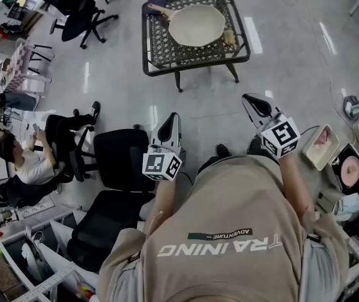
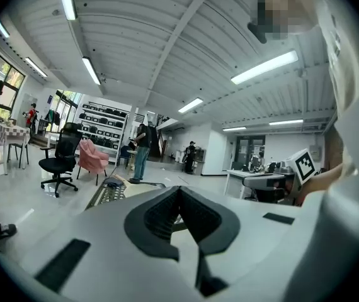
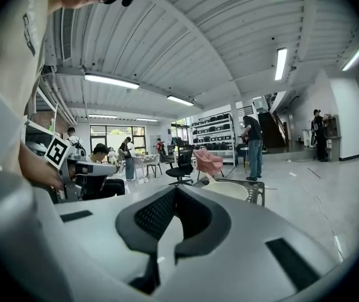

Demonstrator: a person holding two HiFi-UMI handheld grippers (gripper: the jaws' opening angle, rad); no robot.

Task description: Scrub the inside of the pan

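A cream pan point(image 1: 196, 25) lies on a black mesh table point(image 1: 160, 52) far ahead on the floor, its handle pointing upper left. A small yellowish sponge point(image 1: 230, 38) rests by its right rim. My left gripper point(image 1: 172, 116) and right gripper point(image 1: 248, 97) are held close to my body, well short of the table, both shut with nothing between the jaws. In the right gripper view the gripper point(image 3: 176, 189) points toward the pan point(image 3: 233, 189). In the left gripper view the gripper point(image 2: 179, 189) has the table point(image 2: 107, 194) just past its tips.
Black office chairs point(image 1: 119, 162) stand at my left, and another chair point(image 1: 79, 11) at the far left. A seated person point(image 1: 25, 162) is beside them. A white tray point(image 1: 321, 146) and clutter lie at the right. Grey floor separates me from the table.
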